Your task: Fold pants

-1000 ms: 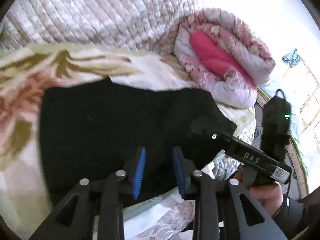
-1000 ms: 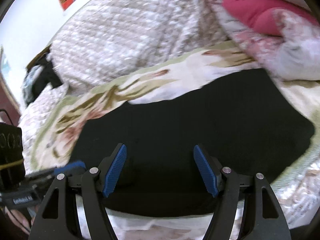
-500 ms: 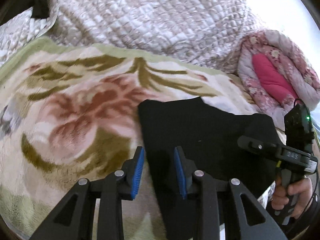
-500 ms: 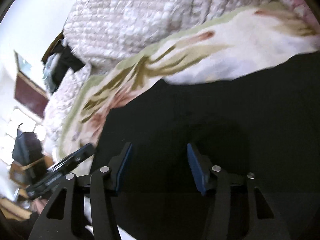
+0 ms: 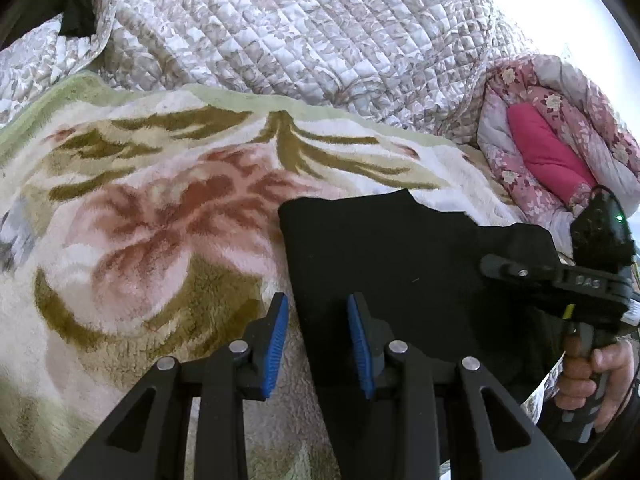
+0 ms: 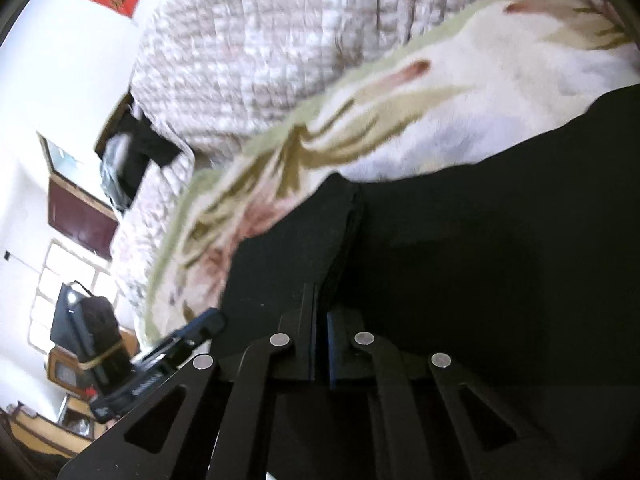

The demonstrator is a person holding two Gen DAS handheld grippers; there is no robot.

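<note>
The black pants (image 5: 400, 256) lie folded on a floral fleece blanket (image 5: 160, 220). My left gripper (image 5: 318, 340) stands partly open, its blue pads straddling the pants' left edge without pressing on it. The right gripper (image 5: 496, 268) reaches onto the pants from the right, gripped by a hand (image 5: 600, 376). In the right wrist view the pants (image 6: 480, 260) fill the lower right. There my right gripper (image 6: 320, 312) has its jaws closing tight onto a raised fold of black fabric. The left gripper (image 6: 200, 324) shows at the pants' far edge.
A quilted grey-white bedspread (image 5: 300, 40) is heaped behind the blanket. A rolled pink floral duvet (image 5: 560, 152) lies at the back right. Dark clothes (image 6: 136, 152) sit on the bed's far corner. A window and wooden furniture (image 6: 68, 376) stand beyond the bed's edge.
Both grippers swung left along the pants and dipped. The right gripper's jaws went from wide open to shut on a fold of fabric. The left gripper's jaws kept the same gap.
</note>
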